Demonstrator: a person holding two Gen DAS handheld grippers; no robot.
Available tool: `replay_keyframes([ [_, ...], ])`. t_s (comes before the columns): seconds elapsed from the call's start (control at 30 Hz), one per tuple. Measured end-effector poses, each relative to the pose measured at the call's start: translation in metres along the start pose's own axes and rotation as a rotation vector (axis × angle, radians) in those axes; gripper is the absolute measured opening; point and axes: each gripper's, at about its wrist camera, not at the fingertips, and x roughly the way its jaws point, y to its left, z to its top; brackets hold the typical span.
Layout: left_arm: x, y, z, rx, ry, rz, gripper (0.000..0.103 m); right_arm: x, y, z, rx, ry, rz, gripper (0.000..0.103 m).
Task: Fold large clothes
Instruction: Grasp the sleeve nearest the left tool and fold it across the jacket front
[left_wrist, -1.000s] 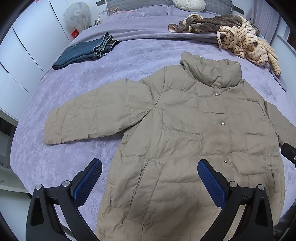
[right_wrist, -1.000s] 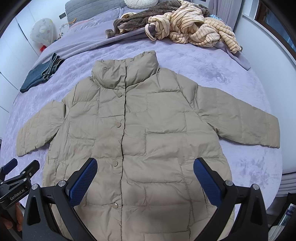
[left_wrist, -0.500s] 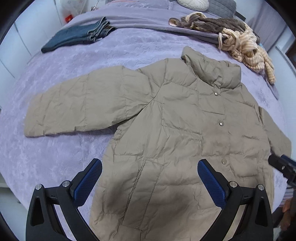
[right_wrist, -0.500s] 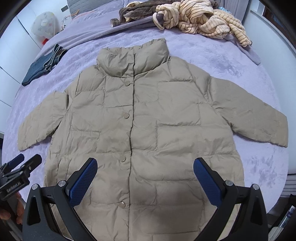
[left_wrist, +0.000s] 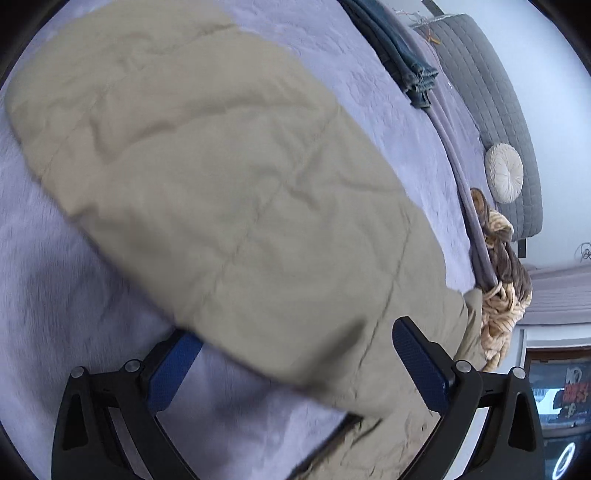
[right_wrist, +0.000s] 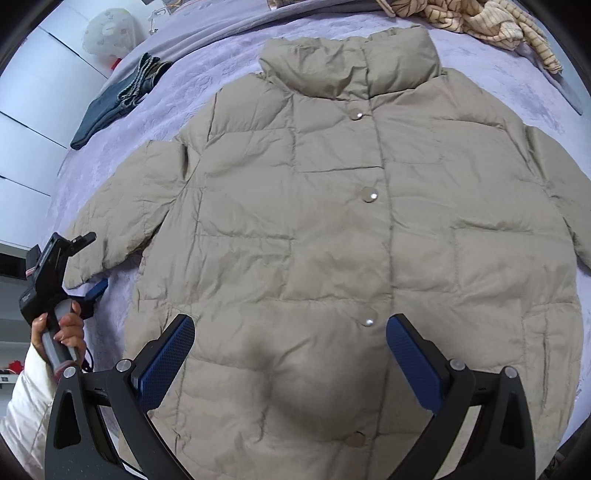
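A beige puffer jacket (right_wrist: 351, 229) lies flat and buttoned, front up, on the purple bed. My right gripper (right_wrist: 290, 354) is open, low over the jacket's lower front. My left gripper (left_wrist: 295, 365) is open, close down at the jacket's left sleeve (left_wrist: 221, 177), with the sleeve's edge lying between its blue pads; it also shows in the right wrist view (right_wrist: 83, 266) at the sleeve's cuff.
Folded jeans (right_wrist: 118, 99) lie on the bed (right_wrist: 517, 85) at the back left. A heap of striped and brown clothes (left_wrist: 502, 280) lies near the grey headboard (left_wrist: 491, 99). A round white cushion (left_wrist: 504, 177) leans against it.
My left gripper has swung left and down to the jacket's left sleeve, turning sideways. My right gripper has moved closer over the jacket's front.
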Motion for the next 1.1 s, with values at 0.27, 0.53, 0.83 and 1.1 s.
replay_keyframes([
  [0.27, -0.009, -0.020, 0.054, 0.119, -0.106, -0.039, 0.006, 0.045, 0.051, 0.042, 0.033, -0.035, 0.143, 0.103],
  [0.53, -0.085, -0.124, 0.018, 0.531, -0.220, -0.057, 0.006, 0.107, 0.098, 0.083, 0.106, -0.027, 0.410, 0.016],
  [0.83, -0.042, -0.251, -0.083, 0.892, -0.033, -0.186, 0.006, 0.156, 0.103, 0.076, 0.147, 0.108, 0.535, 0.016],
  [1.1, 0.073, -0.300, -0.221, 1.281, 0.085, 0.055, 0.006, 0.062, -0.054, 0.032, 0.307, -0.089, 0.258, 0.017],
])
